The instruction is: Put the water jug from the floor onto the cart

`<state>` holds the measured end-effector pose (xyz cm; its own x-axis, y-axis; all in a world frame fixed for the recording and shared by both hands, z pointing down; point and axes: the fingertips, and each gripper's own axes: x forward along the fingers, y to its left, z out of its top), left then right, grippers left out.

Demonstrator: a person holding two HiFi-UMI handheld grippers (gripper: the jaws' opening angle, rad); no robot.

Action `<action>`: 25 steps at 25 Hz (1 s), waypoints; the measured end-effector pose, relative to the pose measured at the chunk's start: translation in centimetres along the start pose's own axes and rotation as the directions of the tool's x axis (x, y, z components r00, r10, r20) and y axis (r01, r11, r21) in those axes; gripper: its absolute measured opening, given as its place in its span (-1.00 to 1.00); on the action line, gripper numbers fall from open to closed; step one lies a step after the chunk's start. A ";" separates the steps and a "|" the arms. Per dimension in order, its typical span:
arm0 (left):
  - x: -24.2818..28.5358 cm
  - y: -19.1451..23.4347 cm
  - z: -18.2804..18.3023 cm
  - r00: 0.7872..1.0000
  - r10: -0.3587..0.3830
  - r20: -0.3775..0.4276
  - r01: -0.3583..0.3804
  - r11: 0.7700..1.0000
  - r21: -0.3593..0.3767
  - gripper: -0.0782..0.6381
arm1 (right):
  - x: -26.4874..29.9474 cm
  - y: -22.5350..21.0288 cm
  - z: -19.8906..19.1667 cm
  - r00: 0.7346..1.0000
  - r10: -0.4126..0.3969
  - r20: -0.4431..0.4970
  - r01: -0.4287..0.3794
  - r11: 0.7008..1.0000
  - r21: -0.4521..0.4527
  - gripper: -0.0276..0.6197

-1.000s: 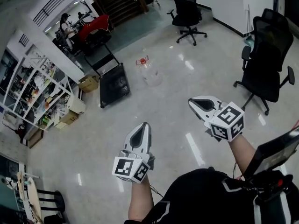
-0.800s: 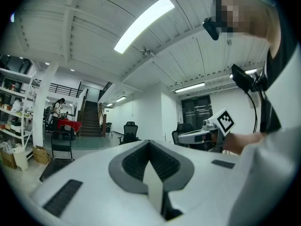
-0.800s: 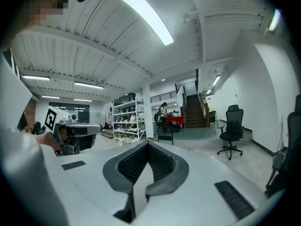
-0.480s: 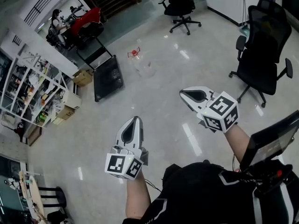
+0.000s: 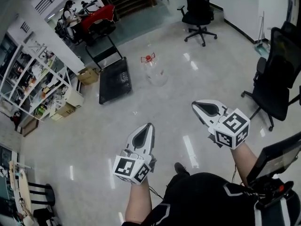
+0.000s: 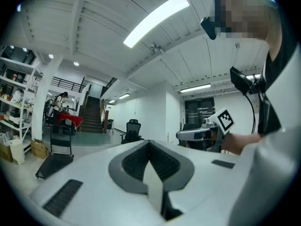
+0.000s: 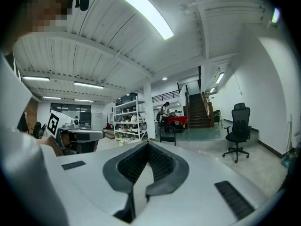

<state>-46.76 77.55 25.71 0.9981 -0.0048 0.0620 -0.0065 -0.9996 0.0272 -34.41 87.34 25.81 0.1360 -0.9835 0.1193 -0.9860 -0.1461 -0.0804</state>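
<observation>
A clear water jug with a red cap lies on the glossy floor far ahead of me in the head view. Just to its left stands the black flat cart with its upright handle; the cart also shows low left in the left gripper view. My left gripper and right gripper are held out level, both shut and empty, well short of the jug. The jug does not show in either gripper view.
Black office chairs stand at the back and at the right. White shelving and cardboard boxes line the left. A person sits at a red-covered table near the stairs. A dark device hangs at my right side.
The view has shifted: jug and cart sit slightly nearer and more central than half a second ago. Both grippers stay shut and keep their pose in front of me.
</observation>
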 end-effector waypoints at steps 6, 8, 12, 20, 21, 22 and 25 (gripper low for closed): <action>2.8 9.5 0.6 0.997 -0.082 0.013 0.083 0.997 -0.010 -0.79 | 11.0 -0.3 1.6 0.999 -0.008 -0.046 0.006 0.999 -0.044 -0.91; 3.5 12.3 0.6 0.996 -0.086 0.014 0.086 0.996 -0.019 -0.79 | 13.6 -0.6 2.2 0.999 -0.012 -0.045 0.009 0.999 -0.050 -0.91; 6.0 17.1 -0.1 0.998 -0.064 0.008 0.064 0.997 -0.044 -0.79 | 18.1 -2.3 2.6 0.998 -0.024 -0.050 0.022 0.999 -0.037 -0.91; 14.1 23.9 0.4 0.996 -0.091 0.003 0.091 0.994 -0.053 -0.79 | 26.6 -8.1 3.9 0.999 -0.002 -0.047 0.000 0.999 -0.041 -0.91; 15.5 24.8 0.5 0.996 -0.092 0.000 0.092 0.994 -0.053 -0.79 | 27.8 -9.4 4.1 0.999 0.001 -0.044 -0.003 0.999 -0.044 -0.91; 17.1 25.6 0.6 0.996 -0.093 -0.005 0.093 0.994 -0.050 -0.79 | 28.9 -10.8 4.3 0.999 0.001 -0.040 -0.003 0.999 -0.043 -0.91; 21.8 27.7 1.2 0.993 -0.114 -0.010 0.114 0.993 -0.043 -0.79 | 32.4 -15.6 5.0 1.000 -0.005 -0.030 0.004 0.999 -0.034 -0.91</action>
<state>-25.09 49.68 26.64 0.9916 0.1098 0.0680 0.1045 -0.9915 0.0773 -14.19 57.25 25.99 0.1382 -0.9791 0.1490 -0.9881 -0.1465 -0.0466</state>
